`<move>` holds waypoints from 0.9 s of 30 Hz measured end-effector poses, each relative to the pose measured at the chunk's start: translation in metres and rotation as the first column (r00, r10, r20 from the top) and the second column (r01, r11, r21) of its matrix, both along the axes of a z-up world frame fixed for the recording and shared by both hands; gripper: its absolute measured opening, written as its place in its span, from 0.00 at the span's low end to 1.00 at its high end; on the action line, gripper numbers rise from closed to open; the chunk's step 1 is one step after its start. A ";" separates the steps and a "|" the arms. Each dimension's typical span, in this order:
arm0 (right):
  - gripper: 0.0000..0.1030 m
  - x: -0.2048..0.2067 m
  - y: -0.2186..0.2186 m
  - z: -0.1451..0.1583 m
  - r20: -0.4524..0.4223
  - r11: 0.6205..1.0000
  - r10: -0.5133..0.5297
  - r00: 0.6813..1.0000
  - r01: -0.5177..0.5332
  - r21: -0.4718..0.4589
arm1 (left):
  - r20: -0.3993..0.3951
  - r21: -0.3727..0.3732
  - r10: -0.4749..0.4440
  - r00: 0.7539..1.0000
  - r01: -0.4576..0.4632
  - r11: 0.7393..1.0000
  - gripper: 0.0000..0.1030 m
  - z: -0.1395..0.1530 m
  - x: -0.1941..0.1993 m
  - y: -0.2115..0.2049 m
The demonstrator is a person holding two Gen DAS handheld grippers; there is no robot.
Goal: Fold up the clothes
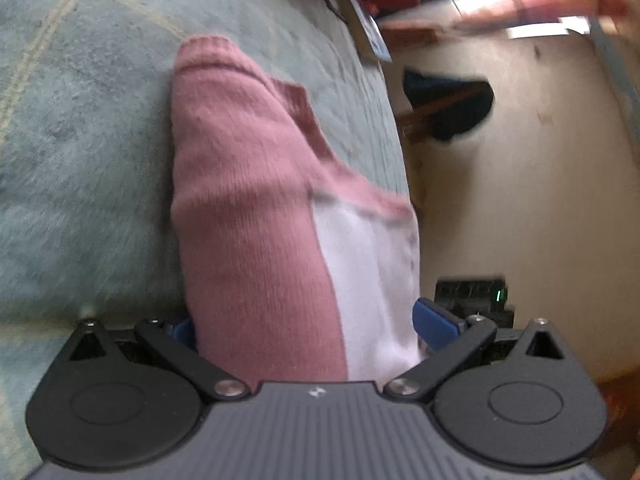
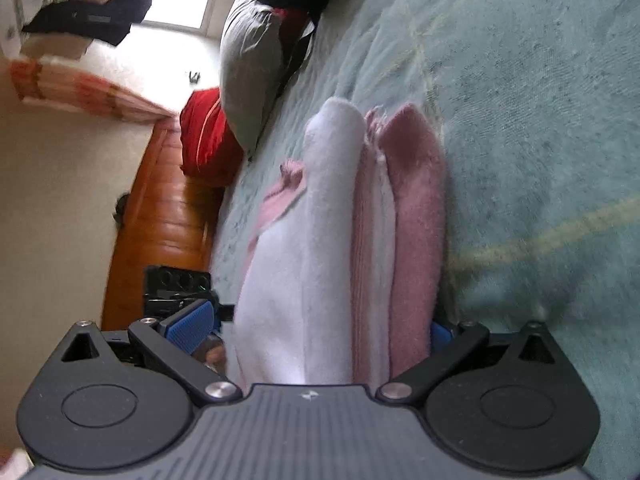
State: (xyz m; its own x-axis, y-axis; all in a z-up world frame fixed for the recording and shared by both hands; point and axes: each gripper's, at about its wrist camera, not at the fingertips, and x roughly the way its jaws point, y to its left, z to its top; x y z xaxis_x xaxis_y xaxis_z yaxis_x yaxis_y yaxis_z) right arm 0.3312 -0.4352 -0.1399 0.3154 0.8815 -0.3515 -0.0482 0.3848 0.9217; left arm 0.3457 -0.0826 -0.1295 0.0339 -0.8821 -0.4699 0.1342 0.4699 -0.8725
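While the left claw (image 1: 308, 326) reaches forward over the bed (image 1: 80, 140), a folded pink and white garment (image 1: 256, 216) fills the gap between its blue pads (image 1: 434, 322); the jaws stand fairly wide with the thick bundle lodged between them, though the picture is too blurred to tell whether the pads actually press the cloth. The pink knit side lies toward the left finger and the white part toward the right finger, and the bundle stretches straight ahead of the claw, resting on the pale green bedspread. Off to the right of the claw, past the bed's edge, the cream floor (image 1: 540, 180) shows with a dark item (image 1: 452, 104) lying on it well ahead, too smeared to identify. From the right wrist, the right claw (image 2: 316, 326) has the same garment (image 2: 320, 240) between its fingers, layers stacked on edge: white toward the left pad, pink against the right one, which is mostly hidden by cloth. Its jaws are also spread around the bundle, and again I cannot tell how firmly they bear on it. Ahead and left of this claw sit a grey pillow (image 2: 248, 80) and a red cushion (image 2: 204, 140), with the wooden bed frame (image 2: 160, 224) just left.
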 end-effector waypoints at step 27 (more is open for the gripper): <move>1.00 -0.008 0.032 0.041 0.024 0.999 0.018 1.000 -0.017 -0.038 | -0.022 -0.103 0.028 0.999 -0.030 0.994 0.98 0.040 -0.011 0.001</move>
State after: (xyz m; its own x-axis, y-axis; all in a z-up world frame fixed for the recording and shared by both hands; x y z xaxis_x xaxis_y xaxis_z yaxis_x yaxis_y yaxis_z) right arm 0.3234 -0.4035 -0.0986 0.3092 0.8732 -0.3767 -0.0773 0.4179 0.9052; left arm 0.3348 -0.0812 -0.0898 0.0518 -0.9246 -0.3775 0.1035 0.3809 -0.9188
